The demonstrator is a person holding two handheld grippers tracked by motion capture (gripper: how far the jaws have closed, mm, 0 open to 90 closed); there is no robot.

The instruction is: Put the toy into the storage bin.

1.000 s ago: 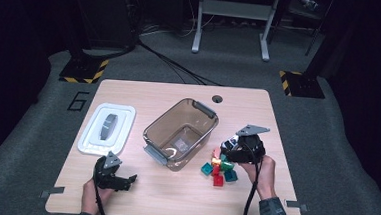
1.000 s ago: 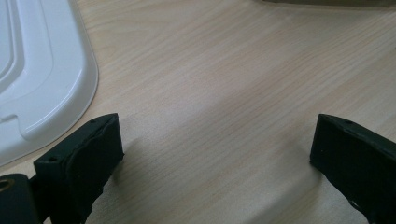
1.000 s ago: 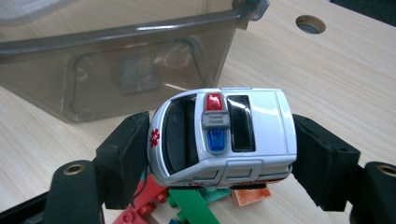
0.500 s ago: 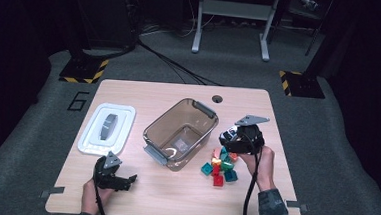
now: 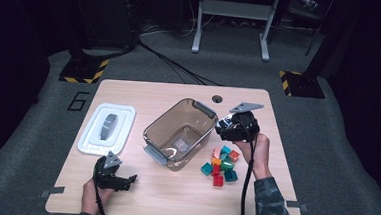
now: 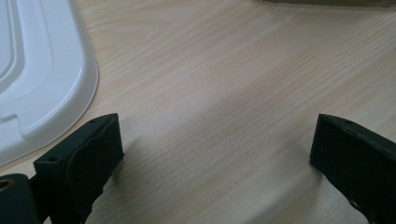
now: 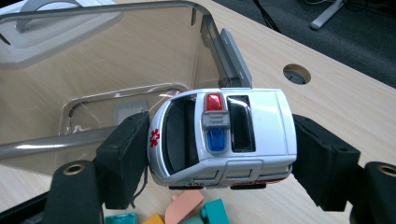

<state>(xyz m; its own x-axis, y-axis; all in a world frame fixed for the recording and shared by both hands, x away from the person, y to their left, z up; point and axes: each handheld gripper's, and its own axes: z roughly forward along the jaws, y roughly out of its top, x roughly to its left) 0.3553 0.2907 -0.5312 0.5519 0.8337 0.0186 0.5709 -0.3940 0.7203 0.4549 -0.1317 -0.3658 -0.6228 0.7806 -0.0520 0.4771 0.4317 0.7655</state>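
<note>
Clear bin (image 5: 162, 136) empty, R gripper (image 7: 219, 144) clamps toy ambulance (image 7: 224, 135) over rim

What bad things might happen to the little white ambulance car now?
1. The white toy ambulance is pinched end to end by the right gripper, held above the colourful plastic blocks. If the grip loosens, it may fall onto them.
2. It hangs close to the rim of the clear brown plastic tub. It might bump the edge and tip out instead of going in.
</note>
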